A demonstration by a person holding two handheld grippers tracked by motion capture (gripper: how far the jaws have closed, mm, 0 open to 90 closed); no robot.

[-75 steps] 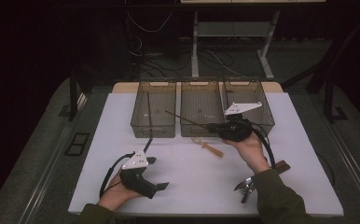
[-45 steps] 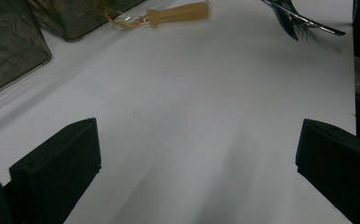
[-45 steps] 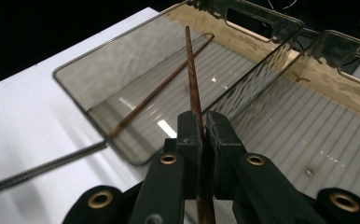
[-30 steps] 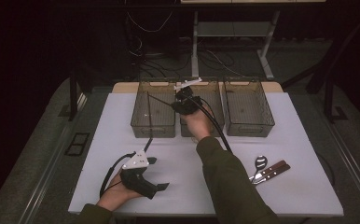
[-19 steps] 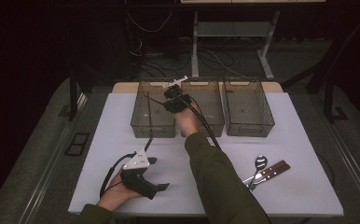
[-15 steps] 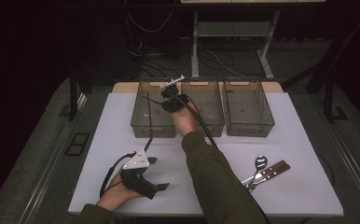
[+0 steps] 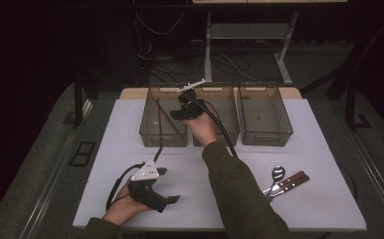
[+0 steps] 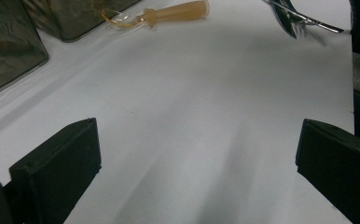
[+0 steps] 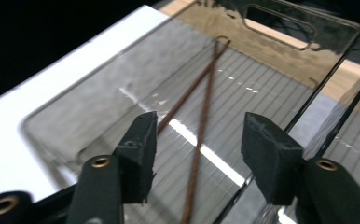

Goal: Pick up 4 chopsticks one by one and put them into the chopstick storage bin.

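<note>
- Your right gripper point(image 7: 176, 110) hangs over the left bin point(image 7: 152, 130); its jaws have just opened, nothing pinched.
- Two skewers point(image 9: 201, 116) lie crossed on that bin's floor, below the jaws.
- Your left gripper point(image 7: 166, 191) rests on the table point(image 7: 324, 149), jaws wide, empty.

spoon point(image 8: 304, 18): cut off at top edge | skewers point(image 9: 201, 116): lower ends cut off

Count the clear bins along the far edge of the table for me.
3, side by side: left bin under the right gripper, middle bin beside it, right bin nearest the cutlery.
</note>
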